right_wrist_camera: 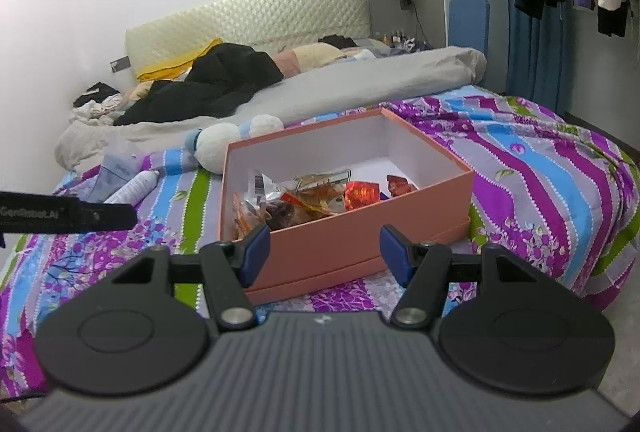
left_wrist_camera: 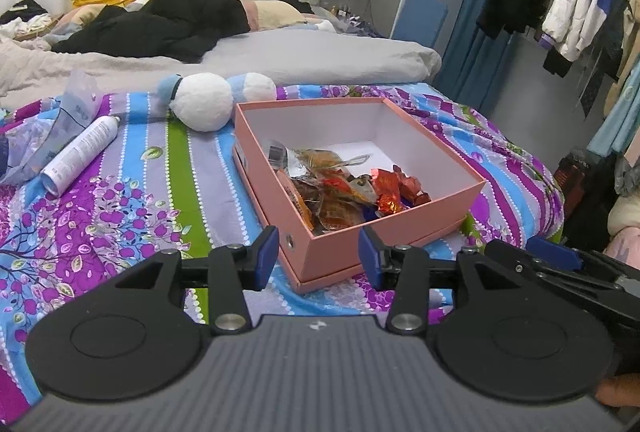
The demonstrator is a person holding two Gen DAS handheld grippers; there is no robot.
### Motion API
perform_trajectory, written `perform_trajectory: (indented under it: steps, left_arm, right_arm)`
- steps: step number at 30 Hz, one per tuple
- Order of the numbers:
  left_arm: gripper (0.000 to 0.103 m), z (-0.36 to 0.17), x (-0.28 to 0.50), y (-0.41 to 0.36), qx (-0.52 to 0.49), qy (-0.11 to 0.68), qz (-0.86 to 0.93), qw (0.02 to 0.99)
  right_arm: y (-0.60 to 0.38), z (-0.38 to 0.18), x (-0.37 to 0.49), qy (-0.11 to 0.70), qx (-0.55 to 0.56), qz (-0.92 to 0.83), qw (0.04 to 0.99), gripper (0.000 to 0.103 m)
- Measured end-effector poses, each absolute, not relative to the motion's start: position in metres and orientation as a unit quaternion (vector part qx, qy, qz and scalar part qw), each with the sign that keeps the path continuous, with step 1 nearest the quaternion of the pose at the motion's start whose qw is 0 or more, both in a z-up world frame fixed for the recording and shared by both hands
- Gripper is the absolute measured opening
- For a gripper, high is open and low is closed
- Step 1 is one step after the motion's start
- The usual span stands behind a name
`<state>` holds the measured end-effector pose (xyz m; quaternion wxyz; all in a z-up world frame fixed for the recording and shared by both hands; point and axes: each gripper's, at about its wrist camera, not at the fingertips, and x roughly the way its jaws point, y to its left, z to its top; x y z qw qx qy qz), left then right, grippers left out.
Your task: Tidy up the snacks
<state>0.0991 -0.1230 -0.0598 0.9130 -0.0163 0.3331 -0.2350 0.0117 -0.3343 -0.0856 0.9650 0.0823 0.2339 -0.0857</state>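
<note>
Your snacks [left_wrist_camera: 344, 188] lie heaped in the near left part of the pink box [left_wrist_camera: 416, 228], a mix of clear and orange wrappers with a few shiny red ones toward the right; in the right wrist view the same pile [right_wrist_camera: 308, 200] sits at the box's near left corner. The box stands open at the centre of both frames, resting on the striped floral bedspread [left_wrist_camera: 132, 200]. Just behind its far left corner lies a white and blue plush toy [left_wrist_camera: 204, 100]. Further left in the left wrist view, a white spray can [left_wrist_camera: 80, 156] lies on its side beside a crumpled clear plastic bag [left_wrist_camera: 72, 112]. Your left gripper [left_wrist_camera: 318, 262] sits low in the frame before the box's near corner, jaws about half apart and holding nothing. Your right gripper [right_wrist_camera: 324, 252] faces the box's near wall, jaws parted a little wider, also empty. Clothes [left_wrist_camera: 576, 4] hang at upper right
</note>
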Motion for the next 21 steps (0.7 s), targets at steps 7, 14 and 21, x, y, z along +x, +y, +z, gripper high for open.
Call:
perform_trajectory:
  steps: [7, 14, 21]
  left_arm:
    - [0.067, -0.059, 0.113, -0.123, -0.017, 0.334, -0.24, 0.911]
    - [0.1, -0.056, 0.12, -0.12, -0.004, 0.318, -0.213, 0.924]
    - [0.101, -0.056, 0.122, -0.114, -0.002, 0.32, -0.203, 0.925]
  right_arm:
    - [-0.332, -0.086, 0.023, 0.238, 0.087, -0.088, 0.963, 0.063]
    - [-0.331, -0.086, 0.029, 0.235, 0.084, -0.09, 0.964, 0.103]
    - [-0.325, -0.085, 0.03, 0.234, 0.082, -0.081, 0.965, 0.103]
